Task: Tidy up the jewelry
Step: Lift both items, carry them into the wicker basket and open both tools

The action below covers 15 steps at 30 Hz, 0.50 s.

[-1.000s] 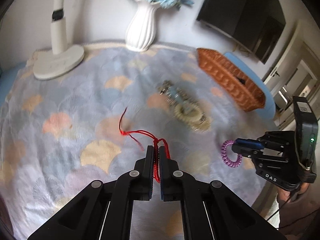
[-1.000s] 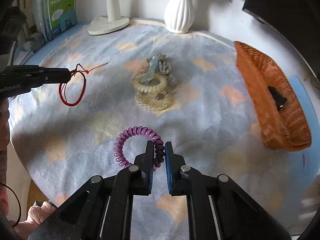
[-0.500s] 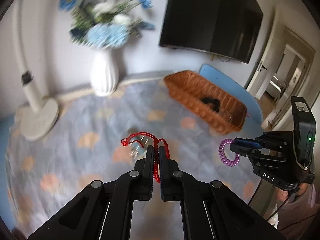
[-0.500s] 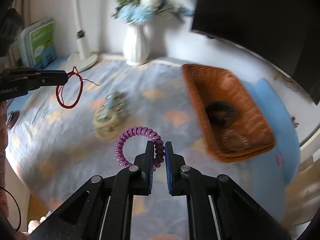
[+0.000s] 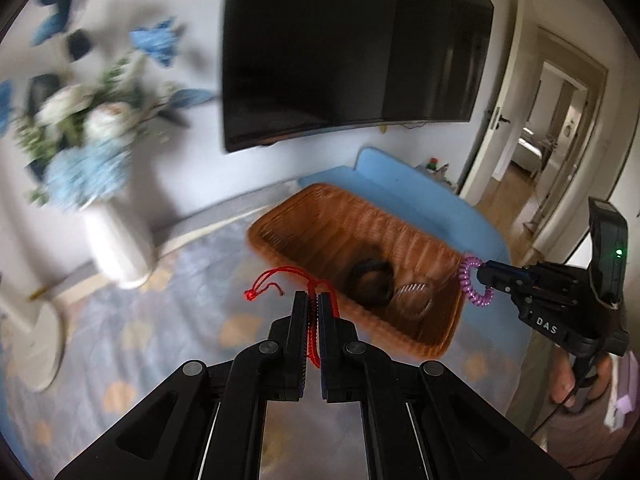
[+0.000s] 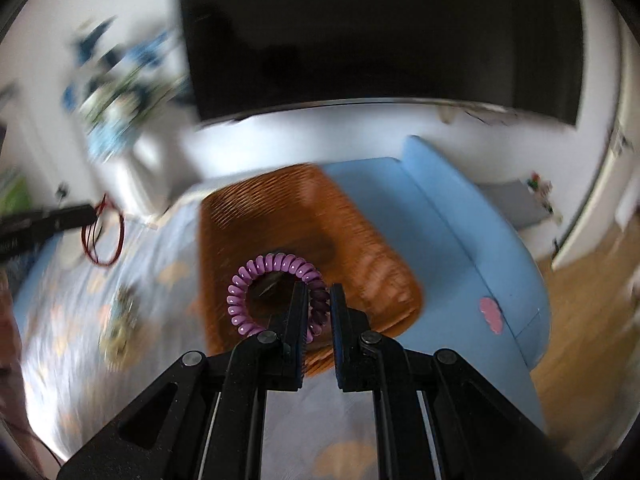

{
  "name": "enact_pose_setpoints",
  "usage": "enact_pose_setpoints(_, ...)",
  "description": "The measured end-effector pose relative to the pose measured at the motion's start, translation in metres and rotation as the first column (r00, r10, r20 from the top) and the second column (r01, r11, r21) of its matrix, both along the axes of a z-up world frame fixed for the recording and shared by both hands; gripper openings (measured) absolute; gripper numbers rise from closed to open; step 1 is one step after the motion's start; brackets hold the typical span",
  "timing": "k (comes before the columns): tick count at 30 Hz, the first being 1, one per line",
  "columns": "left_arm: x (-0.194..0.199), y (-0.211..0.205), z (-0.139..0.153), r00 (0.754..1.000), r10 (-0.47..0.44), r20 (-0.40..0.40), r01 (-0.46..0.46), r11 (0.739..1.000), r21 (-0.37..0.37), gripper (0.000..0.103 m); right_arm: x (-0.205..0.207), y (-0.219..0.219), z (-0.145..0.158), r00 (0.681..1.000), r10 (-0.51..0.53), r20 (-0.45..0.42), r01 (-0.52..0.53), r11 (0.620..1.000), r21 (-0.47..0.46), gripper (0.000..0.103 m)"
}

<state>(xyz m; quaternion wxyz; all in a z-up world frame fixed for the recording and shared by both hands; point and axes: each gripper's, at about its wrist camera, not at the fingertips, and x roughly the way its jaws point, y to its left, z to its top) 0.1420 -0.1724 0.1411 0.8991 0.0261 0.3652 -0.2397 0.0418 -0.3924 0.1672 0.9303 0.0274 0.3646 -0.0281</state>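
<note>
My left gripper (image 5: 313, 298) is shut on a red cord bracelet (image 5: 276, 280) and holds it in the air just left of the orange wicker basket (image 5: 320, 216). It also shows at the left of the right wrist view (image 6: 104, 236). My right gripper (image 6: 319, 292) is shut on a purple spiral hair tie (image 6: 256, 272) and holds it over the basket (image 6: 248, 208). In the left wrist view the hair tie (image 5: 470, 280) hangs at the basket's right rim. The basket holds a dark ring (image 5: 370, 280) and a pale bangle (image 5: 414, 296).
A white vase of blue flowers (image 5: 116, 248) stands at the back left. A pile of bracelets (image 6: 118, 320) lies on the patterned cloth (image 5: 160, 320), blurred. A lamp base (image 5: 36, 344) sits at the far left. A black screen (image 5: 352, 48) hangs on the wall behind.
Both grippers have lifted and swung right toward the basket, each still holding its piece. The basket is now close under the right gripper.
</note>
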Motion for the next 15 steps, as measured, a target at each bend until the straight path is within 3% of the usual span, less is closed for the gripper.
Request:
enact_pose_setpoints(4,0.042,-0.036,-0.005,0.999,-0.035,-0.040,0.034,0.999,-0.030,0.004,0.030,-0.033,-0.008,0.998,-0.062,-0.026,0.064,0.994,0.086,0.012)
enact_pose_setpoints(7,0.070,-0.061,-0.021,0.995,-0.050,-0.082,0.047,0.998,-0.034,0.004,0.050,-0.036,-0.026,0.996,-0.049,-0.074,0.057,0.992,0.111,0.012)
enact_pose_setpoints(15,0.121,-0.098,-0.072,0.987,-0.030,-0.160,0.030,1.000,0.000,0.004,0.080,-0.020,-0.066,0.982,-0.083,-0.172,0.087,0.996,0.019,0.012)
